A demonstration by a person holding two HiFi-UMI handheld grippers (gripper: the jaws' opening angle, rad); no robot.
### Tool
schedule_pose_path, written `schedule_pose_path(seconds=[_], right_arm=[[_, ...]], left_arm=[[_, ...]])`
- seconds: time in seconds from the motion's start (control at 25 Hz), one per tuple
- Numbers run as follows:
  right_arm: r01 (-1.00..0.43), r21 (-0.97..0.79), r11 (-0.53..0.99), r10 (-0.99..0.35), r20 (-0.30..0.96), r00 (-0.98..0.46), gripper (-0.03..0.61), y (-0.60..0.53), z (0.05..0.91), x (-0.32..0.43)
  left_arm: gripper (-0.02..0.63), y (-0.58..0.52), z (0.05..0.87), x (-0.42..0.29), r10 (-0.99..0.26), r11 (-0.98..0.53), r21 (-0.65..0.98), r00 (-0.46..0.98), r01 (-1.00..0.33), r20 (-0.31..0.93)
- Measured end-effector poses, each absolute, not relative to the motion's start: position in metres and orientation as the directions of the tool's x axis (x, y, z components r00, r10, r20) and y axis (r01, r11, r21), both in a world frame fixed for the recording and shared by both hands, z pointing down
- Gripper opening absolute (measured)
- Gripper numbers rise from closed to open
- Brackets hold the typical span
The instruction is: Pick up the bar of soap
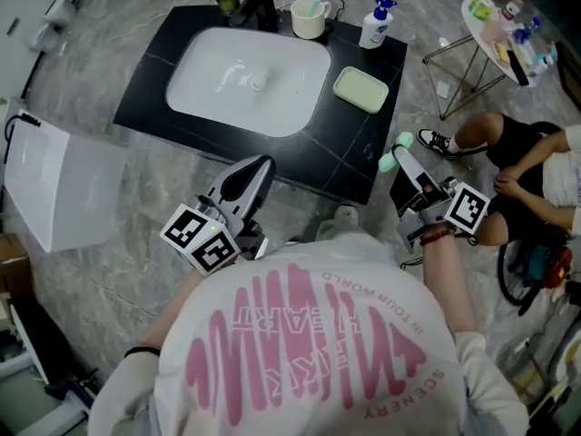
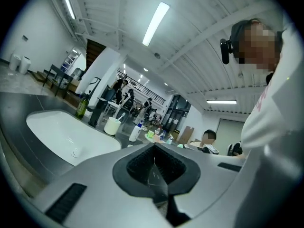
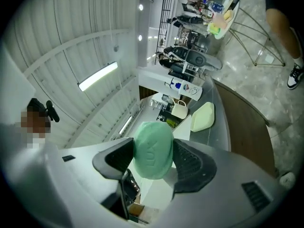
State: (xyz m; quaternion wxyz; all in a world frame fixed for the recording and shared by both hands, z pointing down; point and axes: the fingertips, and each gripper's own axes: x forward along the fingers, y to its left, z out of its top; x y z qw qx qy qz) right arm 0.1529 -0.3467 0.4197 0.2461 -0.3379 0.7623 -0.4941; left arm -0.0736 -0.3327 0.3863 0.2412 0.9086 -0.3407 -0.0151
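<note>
Your right gripper (image 3: 153,152) is clamped on the green soap (image 3: 152,144). Its jaws are narrowed onto the bar's two sides, and the stamped face is turned toward that gripper's camera. The bar hangs clear of the dark surface (image 1: 354,166), just past its right edge. In the head view the gripper covers most of the soap, so you see only green bits beside its tip. Your left gripper (image 2: 153,161) has its jaws pressed together on nothing, near the surface's front edge below the sink (image 1: 250,80). A pale green dish (image 1: 361,89) lies just right of the sink.
</note>
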Motion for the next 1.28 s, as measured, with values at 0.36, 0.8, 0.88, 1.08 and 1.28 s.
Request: schedule_pose_path(seconds=[0.36,0.8,0.88,1.08,1.28], right_arm=[[-0.204,-0.956,0.212,-0.894,-0.105,-0.436,0.261,-0.273,0.421,0.126],[-0.239,-0.936,0.257,-0.897,-0.139,-0.42,0.261,-0.254,0.407,0.11],[-0.242,-0.935,0.26,-0.895,-0.139,-0.425,0.261,-0.255,0.407,0.106],[-0.247,-0.929,0.277,-0.888,-0.149,-0.434,0.261,-0.258,0.402,0.102],[-0.255,-0.926,0.278,-0.888,-0.147,-0.436,0.261,-0.262,0.399,0.101]], left_arm=[[0.009,-0.298,0.394,-0.087,-0.487,-0.714,0.526,0.868,-0.462,0.101],[0.009,-0.296,0.393,-0.094,-0.457,-0.724,0.558,0.888,-0.406,0.053],[0.01,-0.297,0.393,-0.1,-0.468,-0.719,0.559,0.882,-0.413,0.05],[0.011,-0.302,0.391,-0.111,-0.493,-0.707,0.564,0.869,-0.428,0.042],[0.01,-0.305,0.392,-0.114,-0.493,-0.699,0.576,0.869,-0.424,0.04]])
